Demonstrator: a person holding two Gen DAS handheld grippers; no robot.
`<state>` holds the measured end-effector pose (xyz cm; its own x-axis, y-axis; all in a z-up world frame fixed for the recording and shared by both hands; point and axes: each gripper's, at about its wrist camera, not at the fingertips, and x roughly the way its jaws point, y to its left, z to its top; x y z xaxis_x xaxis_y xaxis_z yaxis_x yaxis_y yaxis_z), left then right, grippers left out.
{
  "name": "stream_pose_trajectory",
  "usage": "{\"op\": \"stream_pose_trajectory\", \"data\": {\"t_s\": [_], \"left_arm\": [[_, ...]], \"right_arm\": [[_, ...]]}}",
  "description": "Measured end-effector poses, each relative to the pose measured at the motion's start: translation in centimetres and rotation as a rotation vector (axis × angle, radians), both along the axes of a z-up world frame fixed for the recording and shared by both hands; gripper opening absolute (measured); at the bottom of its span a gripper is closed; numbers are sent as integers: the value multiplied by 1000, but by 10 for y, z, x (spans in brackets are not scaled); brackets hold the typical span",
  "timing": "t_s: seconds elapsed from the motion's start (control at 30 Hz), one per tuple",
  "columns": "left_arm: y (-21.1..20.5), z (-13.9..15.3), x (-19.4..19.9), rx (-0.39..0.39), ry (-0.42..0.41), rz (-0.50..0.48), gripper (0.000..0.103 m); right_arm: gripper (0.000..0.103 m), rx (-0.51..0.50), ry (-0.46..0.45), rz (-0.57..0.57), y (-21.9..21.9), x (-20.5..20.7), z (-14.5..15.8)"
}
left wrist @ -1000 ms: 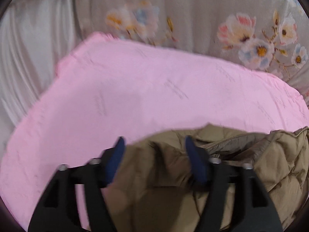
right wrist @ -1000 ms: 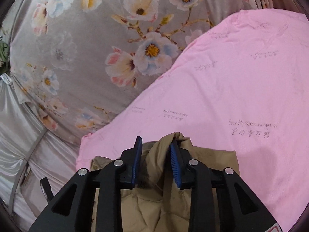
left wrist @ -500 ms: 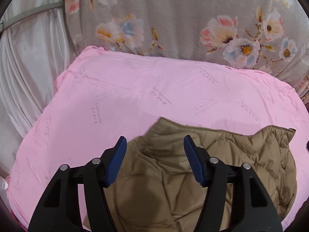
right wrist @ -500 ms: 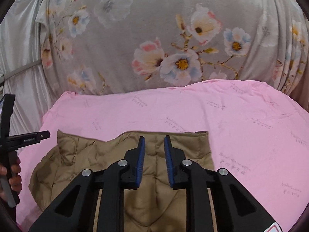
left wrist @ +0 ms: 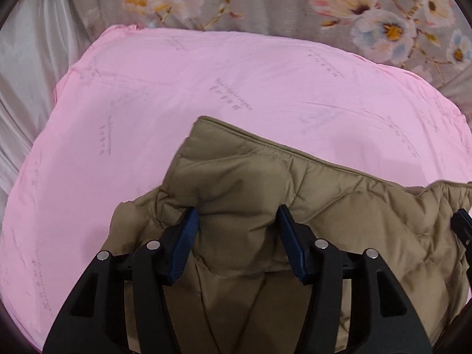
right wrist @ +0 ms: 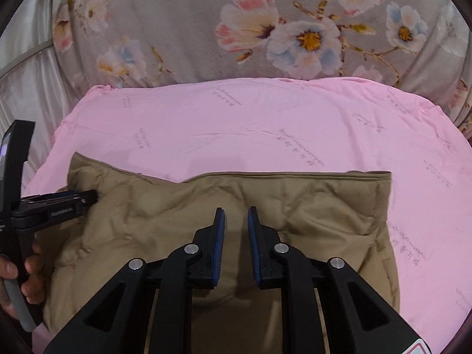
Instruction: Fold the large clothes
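A tan quilted jacket (right wrist: 236, 206) lies on a pink sheet (right wrist: 265, 124) and fills the lower half of both wrist views; in the right wrist view its straight hemmed edge runs across the middle of the frame, with one corner at centre right and a puffier, rumpled end at centre left. The left gripper (left wrist: 236, 218) sits at lower centre of its own view with its blue-padded fingers (left wrist: 185, 244) spread wide, and a raised hump of the jacket bulges up between them and touches both pads; whether the fabric is pinched or only resting there cannot be told. In the right wrist view the same left gripper (right wrist: 85, 199) shows at the left edge, its tip against the jacket's rumpled end, with the person's left hand (right wrist: 20, 271) around its handle at lower left. The right gripper (right wrist: 236, 215) is at lower centre of its view, fingers narrowed to a slim gap with the jacket's surface visible through it, and no fold of cloth is seen caught between the pads. Behind the pink sheet, along the top of both frames, hangs a grey fabric printed with pink, white and blue flowers (right wrist: 295, 38), and a pale silvery cloth (left wrist: 26, 88) shows at the left edge. No container appears in either view.
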<state>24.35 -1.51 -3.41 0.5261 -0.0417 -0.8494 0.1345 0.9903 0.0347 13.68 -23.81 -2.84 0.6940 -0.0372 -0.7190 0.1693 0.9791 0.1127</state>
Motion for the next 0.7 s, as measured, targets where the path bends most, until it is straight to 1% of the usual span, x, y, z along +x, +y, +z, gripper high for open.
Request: {"op": "stream_pose_trajectory", "data": {"t_s": [0.07, 0.13, 0.23, 0.3, 0.47, 0.7], "left_arm": [[6, -6, 3, -5, -6, 12, 56], [7, -13, 3, 5, -28, 12, 58], [2, -19, -1, 29, -70, 7, 60], [2, -23, -3, 30, -92, 6, 61], [3, -29, -4, 17, -112, 7, 63], [-3, -36, -5, 43, -141, 13, 64]], "right_arm": [[14, 19, 28, -58, -21, 1, -7], [8, 76, 46, -127, -47, -1, -19], [6, 150, 50, -175, -71, -7, -32], [5, 174, 53, -189, -77, -8, -39], [4, 214, 48, -195, -81, -9, -55], [3, 197, 36, -203, -77, -7, -63]]}}
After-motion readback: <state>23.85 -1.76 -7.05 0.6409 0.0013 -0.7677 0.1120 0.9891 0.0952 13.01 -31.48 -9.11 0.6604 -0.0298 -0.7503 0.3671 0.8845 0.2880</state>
